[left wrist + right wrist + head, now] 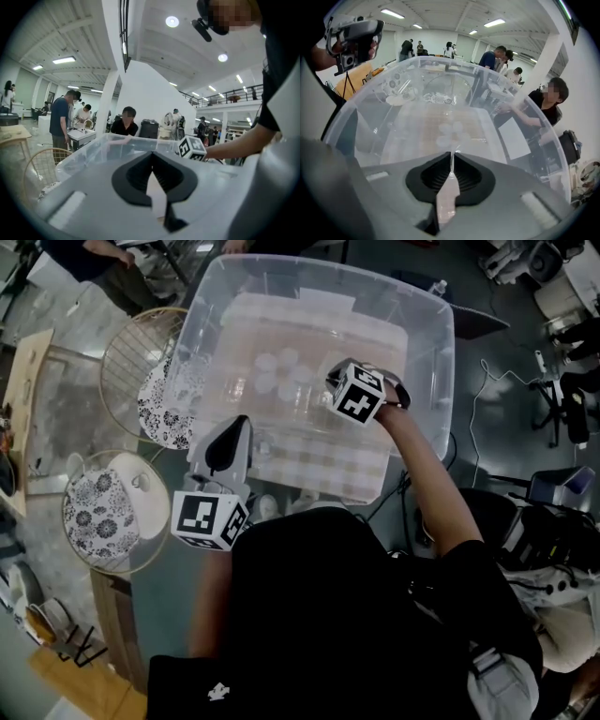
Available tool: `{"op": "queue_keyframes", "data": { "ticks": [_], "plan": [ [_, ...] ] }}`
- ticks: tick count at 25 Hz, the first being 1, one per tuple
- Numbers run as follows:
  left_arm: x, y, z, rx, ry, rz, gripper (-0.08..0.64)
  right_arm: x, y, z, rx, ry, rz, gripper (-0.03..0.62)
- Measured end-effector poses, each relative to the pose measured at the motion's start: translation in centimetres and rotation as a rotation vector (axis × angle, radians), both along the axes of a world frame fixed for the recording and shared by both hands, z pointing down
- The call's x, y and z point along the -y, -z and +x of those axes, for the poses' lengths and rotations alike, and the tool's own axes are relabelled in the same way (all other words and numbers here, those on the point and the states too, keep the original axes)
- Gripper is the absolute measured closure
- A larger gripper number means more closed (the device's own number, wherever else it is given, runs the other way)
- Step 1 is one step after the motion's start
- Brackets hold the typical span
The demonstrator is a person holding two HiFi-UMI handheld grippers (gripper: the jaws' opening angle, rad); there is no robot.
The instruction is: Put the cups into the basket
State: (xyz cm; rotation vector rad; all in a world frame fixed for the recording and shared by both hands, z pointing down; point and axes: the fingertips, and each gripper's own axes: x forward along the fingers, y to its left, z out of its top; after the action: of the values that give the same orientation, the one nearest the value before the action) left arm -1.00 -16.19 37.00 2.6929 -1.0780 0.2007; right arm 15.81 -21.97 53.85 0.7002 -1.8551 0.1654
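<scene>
Right gripper (451, 158): jaws together, nothing visible between them. It is tilted down inside the clear plastic bin (439, 343), above the bin floor.

Just ahead of its tips, a small cluster of clear cups (449, 132) stands on the bin floor, packed close. I cannot tell whether they are mouth up or mouth down.

Left gripper (151, 155): jaws also together, empty, held level at the bin's near left wall.

Wire basket (125, 345) with a floral liner stands outside the bin, just to its left.

Judgement: the cups look thin-walled, light, easily crushed and slick, and their edges are hard to read. I would open the jaws first, then pinch one outer cup at its rim, one jaw inside and one outside, squeezing gently. Neighbouring cups may tip.
</scene>
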Motion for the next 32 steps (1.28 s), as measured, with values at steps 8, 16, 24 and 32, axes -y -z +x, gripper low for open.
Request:
{"op": "queue_keyframes", "data": {
  "ticks": [8,16,24,32],
  "plan": [
    [0.3,-0.7,0.2,0.02,0.036,-0.014,0.555,0.5,-7.2,1.4,-0.052,0.02,-0.121,0.569],
    [0.0,-1.3,0.2,0.034,0.06,-0.03,0.555,0.1,-11.7,2.7,-0.077,0.004,-0.203,0.569],
    [0.1,-1.5,-0.4,0.033,0.087,-0.027,0.555,-0.7,-13.6,3.1,-0.077,0.009,-0.251,0.569],
    [0.0,-1.4,-0.1,0.01,0.069,-0.021,0.555,-1.1,-13.9,3.1,-0.059,-0.017,-0.276,0.566]
  ]
}}
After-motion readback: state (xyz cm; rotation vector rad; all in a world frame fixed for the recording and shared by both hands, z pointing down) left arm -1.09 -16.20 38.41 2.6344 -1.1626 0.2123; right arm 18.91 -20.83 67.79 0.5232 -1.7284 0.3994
